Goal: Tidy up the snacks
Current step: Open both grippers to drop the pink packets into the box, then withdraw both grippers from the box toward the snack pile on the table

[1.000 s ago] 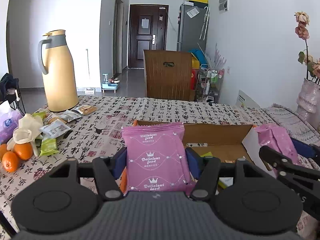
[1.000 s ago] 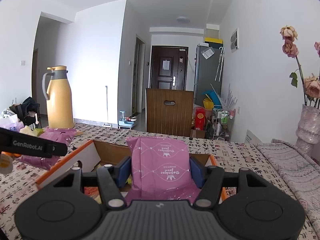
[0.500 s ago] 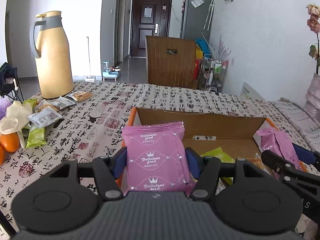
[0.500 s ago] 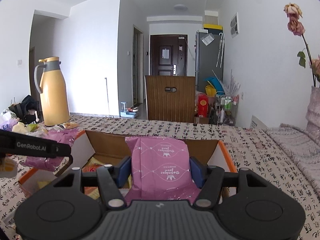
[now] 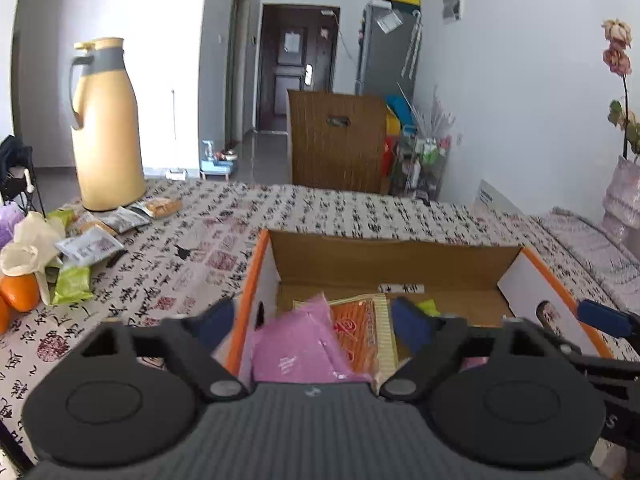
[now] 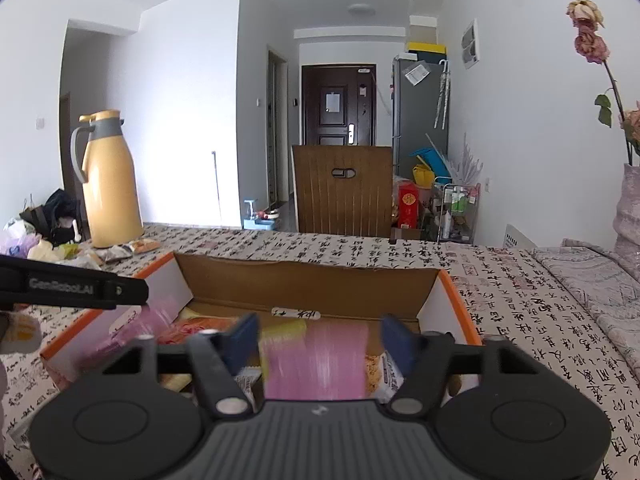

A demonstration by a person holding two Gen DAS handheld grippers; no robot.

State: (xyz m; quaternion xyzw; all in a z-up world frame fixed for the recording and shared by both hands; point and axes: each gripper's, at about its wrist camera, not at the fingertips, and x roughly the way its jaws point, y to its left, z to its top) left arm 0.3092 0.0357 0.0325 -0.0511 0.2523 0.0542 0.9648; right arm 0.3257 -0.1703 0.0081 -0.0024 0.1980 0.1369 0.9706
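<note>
Left wrist: both grippers let go over the box.
The left gripper (image 5: 312,322) has just spread its jaws, and its pink packet (image 5: 296,350) lies loose in the box (image 5: 394,254). The right gripper (image 6: 320,338) has just opened too; a blurred pink pack (image 6: 320,360) sits between its pads, unpressed, above the box's snacks.

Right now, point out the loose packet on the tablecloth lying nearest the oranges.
The bright green packet, right beside the orange. The grey-white packet and tan packet lie farther back, toward the yellow flask.
</note>
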